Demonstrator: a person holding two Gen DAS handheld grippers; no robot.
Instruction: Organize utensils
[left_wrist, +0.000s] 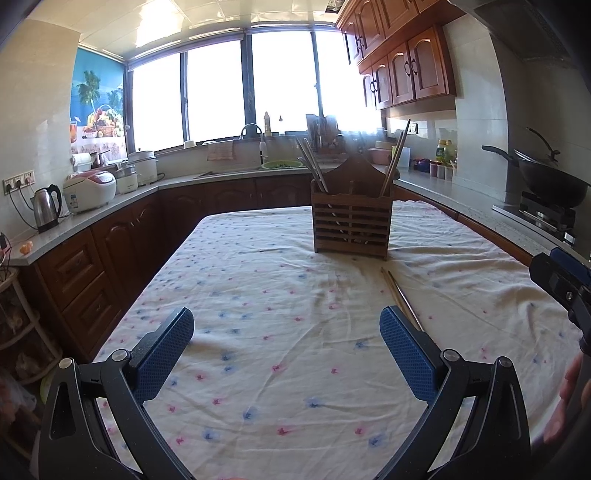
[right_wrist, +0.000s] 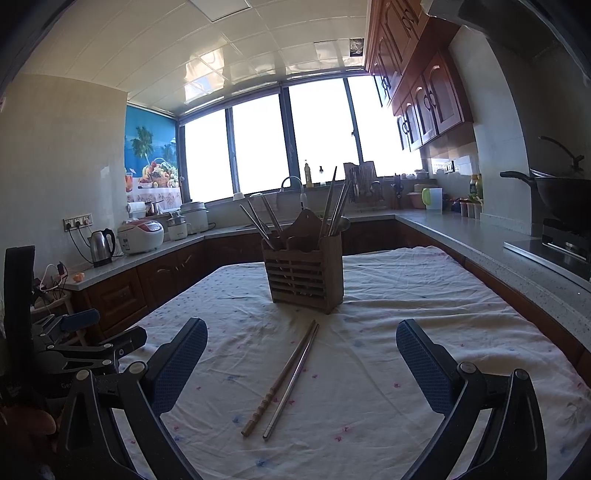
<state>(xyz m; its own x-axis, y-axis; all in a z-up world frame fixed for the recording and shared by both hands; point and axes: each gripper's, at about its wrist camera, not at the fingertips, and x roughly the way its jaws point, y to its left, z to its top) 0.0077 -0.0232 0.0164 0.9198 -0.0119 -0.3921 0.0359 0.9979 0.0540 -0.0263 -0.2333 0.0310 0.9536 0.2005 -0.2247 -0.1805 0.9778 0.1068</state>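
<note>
Chopsticks (right_wrist: 282, 380), one wooden and one metal, lie side by side on the table (right_wrist: 424, 288), just in front of the wooden utensil holder (right_wrist: 304, 275), which stands upright with more chopsticks sticking out of both its compartments. Left gripper (left_wrist: 286, 354) hovers released over the flowered cloth, grasping nothing. Right gripper (right_wrist: 301, 363) is also spread wide and empty, with the loose pair lying between its fingers.

Clothed table (right_wrist: 424, 295), wooden holder (right_wrist: 304, 273), two loose chopsticks (right_wrist: 286, 380)

Chopsticks (right_wrist: 284, 380) before holder (right_wrist: 304, 273)
</note>
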